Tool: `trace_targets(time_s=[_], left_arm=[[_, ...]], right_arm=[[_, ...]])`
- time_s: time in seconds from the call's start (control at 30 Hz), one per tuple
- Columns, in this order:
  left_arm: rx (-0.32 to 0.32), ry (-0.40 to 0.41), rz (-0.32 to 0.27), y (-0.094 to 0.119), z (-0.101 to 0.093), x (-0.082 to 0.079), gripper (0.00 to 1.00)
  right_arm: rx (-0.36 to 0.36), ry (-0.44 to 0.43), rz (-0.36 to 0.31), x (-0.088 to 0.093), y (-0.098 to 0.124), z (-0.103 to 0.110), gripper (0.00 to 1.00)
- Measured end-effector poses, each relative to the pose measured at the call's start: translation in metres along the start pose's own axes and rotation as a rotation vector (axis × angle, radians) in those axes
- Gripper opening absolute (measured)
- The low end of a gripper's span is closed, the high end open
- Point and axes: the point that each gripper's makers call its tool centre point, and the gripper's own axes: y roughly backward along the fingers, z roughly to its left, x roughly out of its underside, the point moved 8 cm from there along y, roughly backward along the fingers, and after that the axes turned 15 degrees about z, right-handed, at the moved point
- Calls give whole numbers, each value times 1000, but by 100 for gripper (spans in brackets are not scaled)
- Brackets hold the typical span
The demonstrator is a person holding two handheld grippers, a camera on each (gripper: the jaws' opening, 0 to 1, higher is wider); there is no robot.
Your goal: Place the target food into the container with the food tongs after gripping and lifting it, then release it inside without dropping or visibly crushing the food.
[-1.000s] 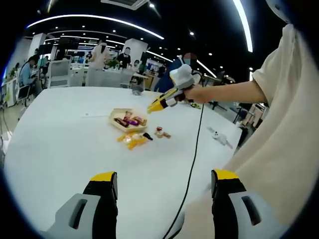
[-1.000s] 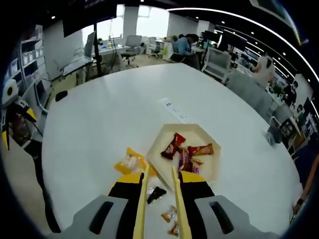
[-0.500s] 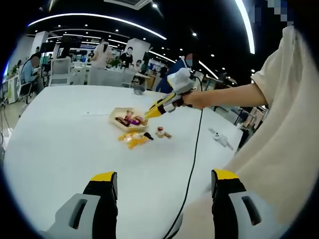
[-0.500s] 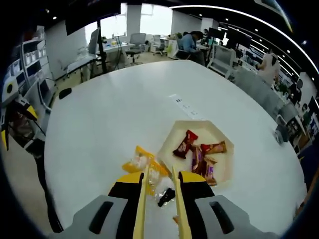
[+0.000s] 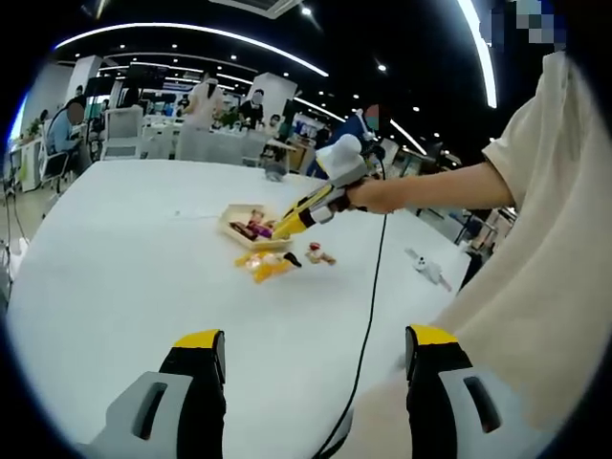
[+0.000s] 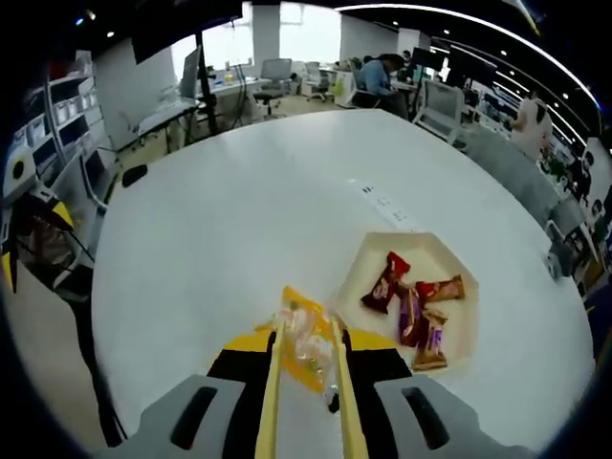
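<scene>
A shallow beige container holding several wrapped snacks sits on the white table. A yellow snack packet lies between the two arms of the yellow food tongs, just left of the container. My right gripper is shut on the tongs, whose arms stay apart; I cannot tell if they touch the packet. In the left gripper view, a hand holds the right gripper tilted down, tong tips over the container and the yellow packets. My left gripper hangs open with nothing in it.
Two small wrapped snacks and a black item lie right of the packets. A white object rests near the table's right edge, and a black cable crosses the table. People and desks stand beyond the table.
The right gripper has dropped and moved toward the yellow packets; a packet now lies between the tong arms. The left gripper stays open.
</scene>
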Motion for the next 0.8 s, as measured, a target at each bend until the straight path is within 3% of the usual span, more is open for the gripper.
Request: trace_targets(time_s=[0.43,0.8], left_arm=[[-15,26,1,5,5,7,77],[-12,30,2,5,7,5,77]], right_arm=[[-24,15,16,-10,-19,8,27],[-47,9,49,-8,-28,11,27]])
